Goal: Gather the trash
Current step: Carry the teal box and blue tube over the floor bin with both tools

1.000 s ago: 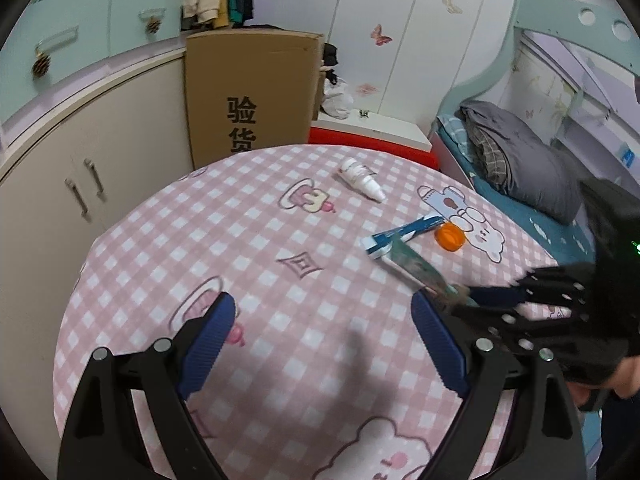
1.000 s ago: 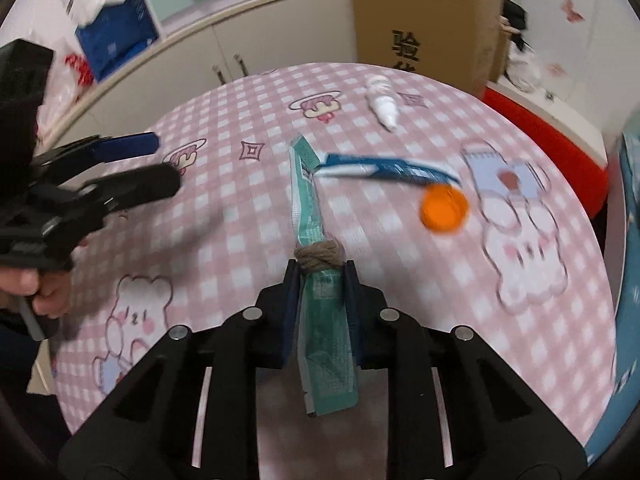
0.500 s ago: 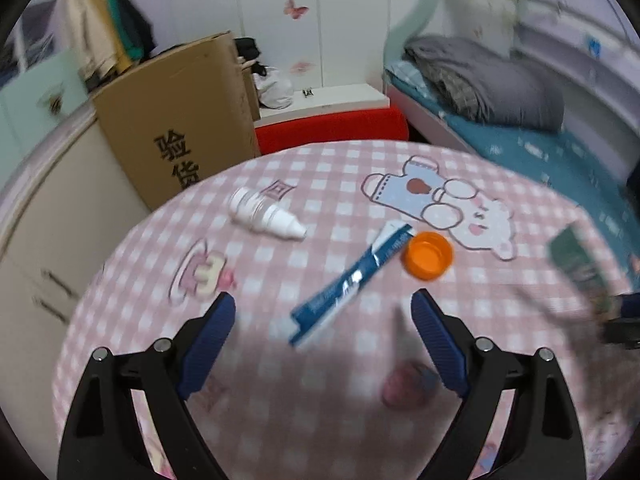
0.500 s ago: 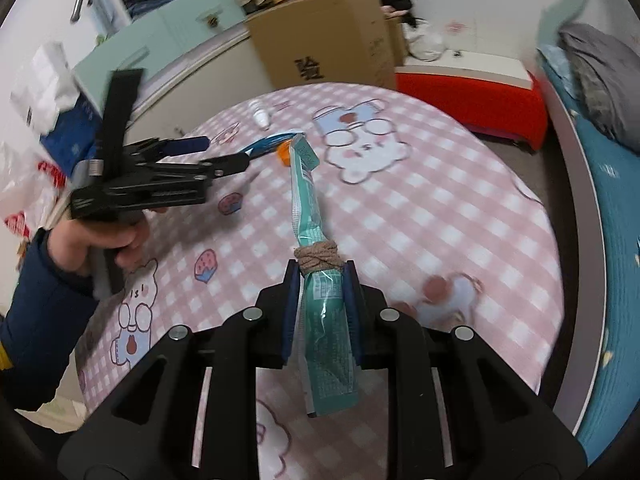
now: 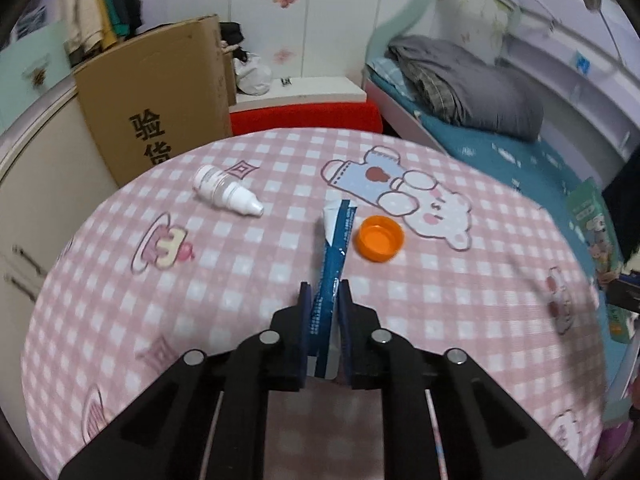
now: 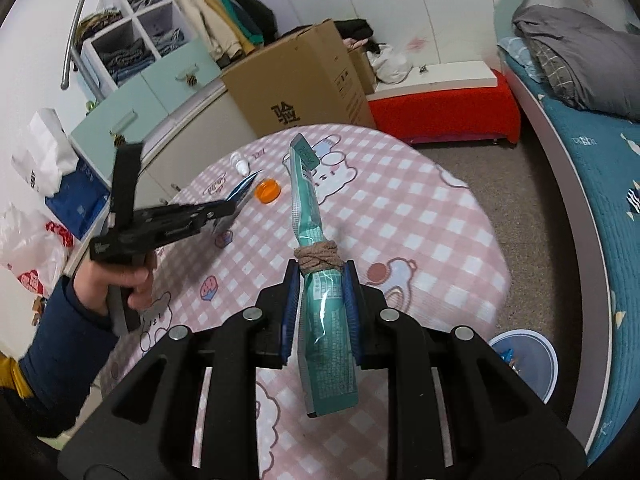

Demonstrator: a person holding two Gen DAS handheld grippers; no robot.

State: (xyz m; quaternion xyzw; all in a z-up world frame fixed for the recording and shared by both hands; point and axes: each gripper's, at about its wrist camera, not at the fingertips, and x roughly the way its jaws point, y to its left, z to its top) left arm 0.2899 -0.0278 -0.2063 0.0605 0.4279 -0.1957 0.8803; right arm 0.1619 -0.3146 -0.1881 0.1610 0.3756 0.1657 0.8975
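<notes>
Both tongs (image 5: 324,286) (image 6: 320,270) angled down, clamping wrappers (image 5: 334,252) (image 6: 316,280)

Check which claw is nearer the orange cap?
Left. The left claw, shut on the blue wrapper, sits just short of the orange cap; the right claw holds the green packet farther back.

I count two wrappers: one blue wrapper (image 5: 334,264) pinched between my left jaws, one teal wrapper (image 6: 316,280) clamped between my right jaws, with one brown cord knot (image 6: 318,258) around it just ahead of the pads. Beyond the left jaws lie one orange bottle cap (image 5: 380,237), just right of the blue wrapper's far end, and one small white bottle (image 5: 226,192), farther off to the left. One cardboard box (image 5: 152,100) stands past the table. One white-rimmed bin (image 6: 528,360) sits below, right of my right jaws.
</notes>
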